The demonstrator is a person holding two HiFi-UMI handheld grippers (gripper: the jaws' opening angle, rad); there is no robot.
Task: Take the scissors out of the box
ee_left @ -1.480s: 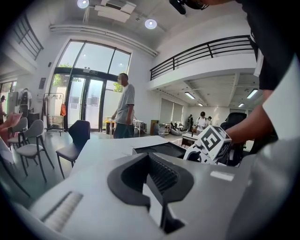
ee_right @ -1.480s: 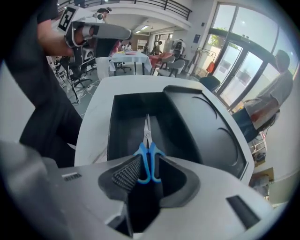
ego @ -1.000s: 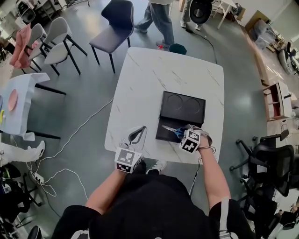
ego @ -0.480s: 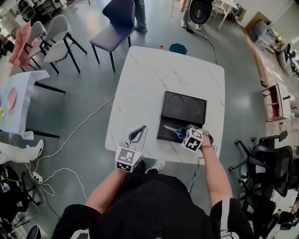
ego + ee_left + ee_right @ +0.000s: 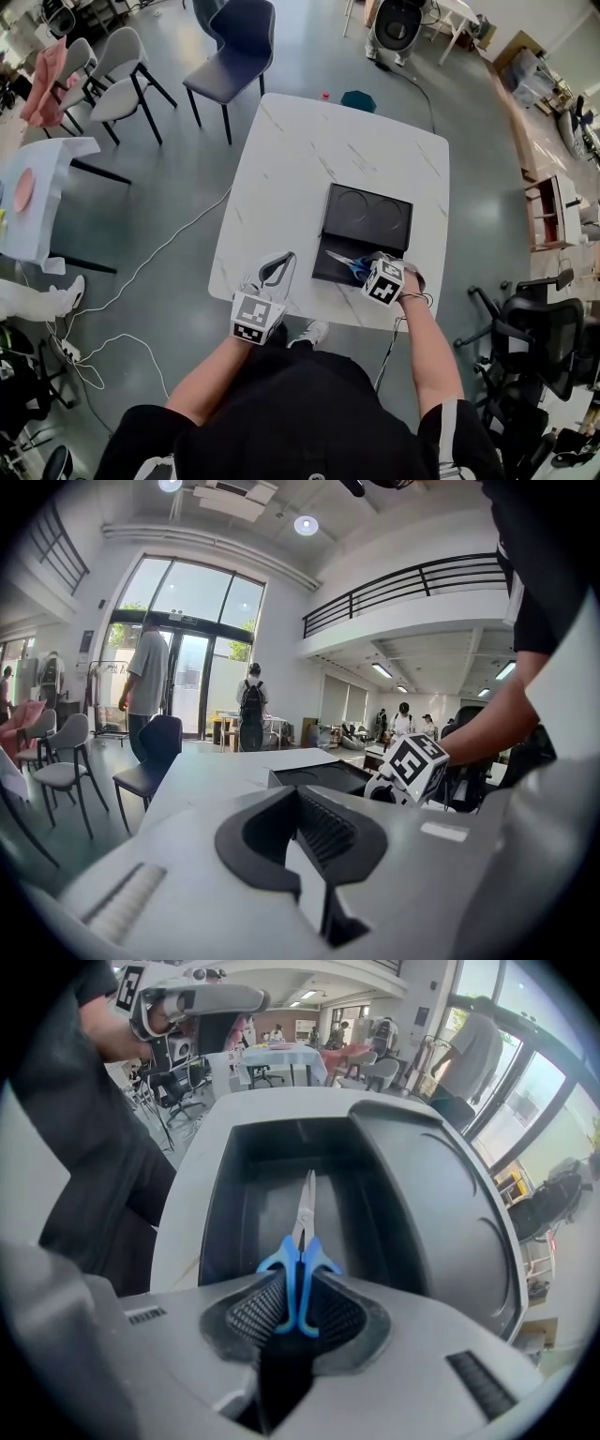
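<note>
A black box (image 5: pixel 327 273) lies open on the white marble table (image 5: pixel 300 169), its lid (image 5: pixel 367 216) folded back beyond it. Blue-handled scissors (image 5: pixel 348 263) sit over the box's near tray, blades pointing left. My right gripper (image 5: pixel 371 266) is shut on the handles. In the right gripper view the blue handles (image 5: pixel 298 1283) are pinched between the ribbed pads and the blades (image 5: pixel 306 1206) reach out over the box interior (image 5: pixel 246 1206). My left gripper (image 5: pixel 275 270) rests at the table's near edge, left of the box, shut on nothing, tips together (image 5: pixel 300 794).
A dark chair (image 5: pixel 230 47) stands at the table's far end and pale chairs (image 5: pixel 108 80) at far left. A second table (image 5: pixel 42 202) is on the left, office chairs (image 5: pixel 534 319) on the right. Cables (image 5: pixel 159 272) trail across the floor.
The person walking past the far end of the table has left the head view. Both grippers and the scissors stay roughly where they were.
</note>
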